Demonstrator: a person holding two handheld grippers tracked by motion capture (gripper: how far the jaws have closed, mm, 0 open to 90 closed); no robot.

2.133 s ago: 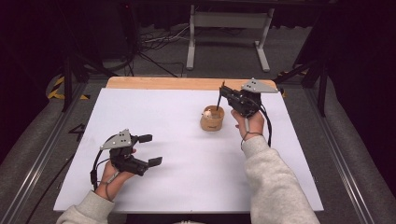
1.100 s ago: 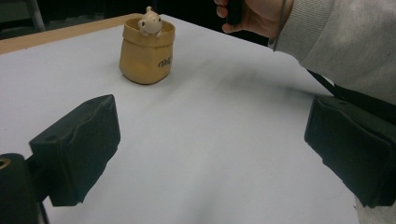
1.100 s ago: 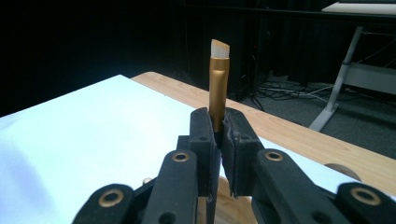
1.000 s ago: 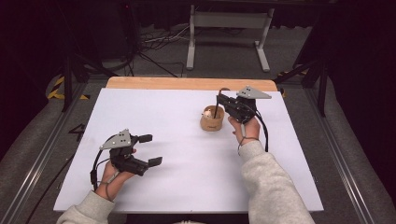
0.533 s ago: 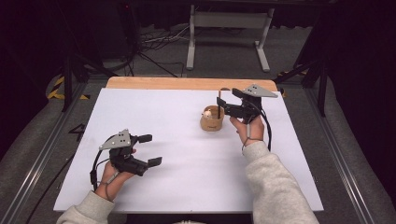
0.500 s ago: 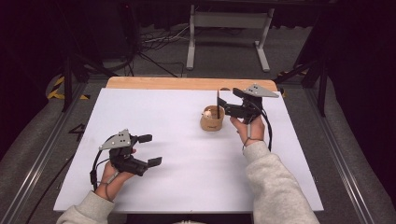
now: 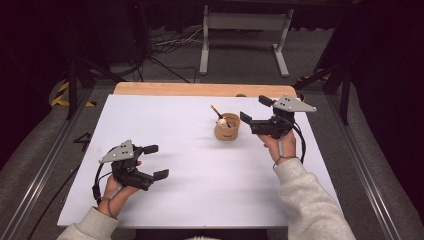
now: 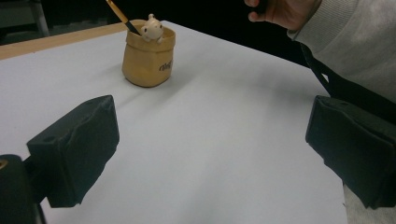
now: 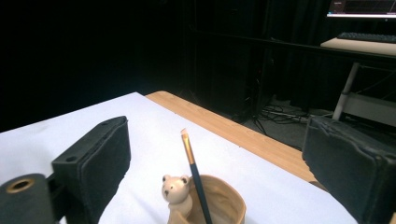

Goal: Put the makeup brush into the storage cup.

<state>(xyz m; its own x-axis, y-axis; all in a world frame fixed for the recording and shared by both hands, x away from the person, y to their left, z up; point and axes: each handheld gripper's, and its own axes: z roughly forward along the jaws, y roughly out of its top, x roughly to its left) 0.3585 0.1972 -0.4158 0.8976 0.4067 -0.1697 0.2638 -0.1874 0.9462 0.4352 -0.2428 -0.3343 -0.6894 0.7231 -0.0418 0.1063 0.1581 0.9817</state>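
A tan cup (image 7: 227, 130) with a small bear figure on its rim stands at the far right of the white table (image 7: 165, 125). A dark brush (image 7: 217, 112) leans in it, tip up. My right gripper (image 7: 255, 110) hovers just right of the cup, pointing at it. Its jaws have just been opening, stand wide, and nothing is pressed between them. In the right gripper view the brush (image 9: 191, 163), the bear (image 9: 175, 189) and the cup (image 9: 229, 200) sit ahead of the right gripper (image 9: 219, 163). My left gripper (image 7: 156, 161) rests open near the front left, aimed at the cup (image 8: 147, 58).
A wooden strip (image 7: 200, 89) runs along the table's far edge. Behind it are a metal stand (image 7: 245, 22) and floor cables (image 7: 170, 42). A monitor (image 9: 362, 7) glows at the back in the right gripper view. The other hand (image 8: 280, 11) and grey sleeve cross the left gripper view.
The right gripper has let go of the brush, opened wide and drawn back to the right and slightly up. The brush stays leaning in the cup. The left gripper has kept still.
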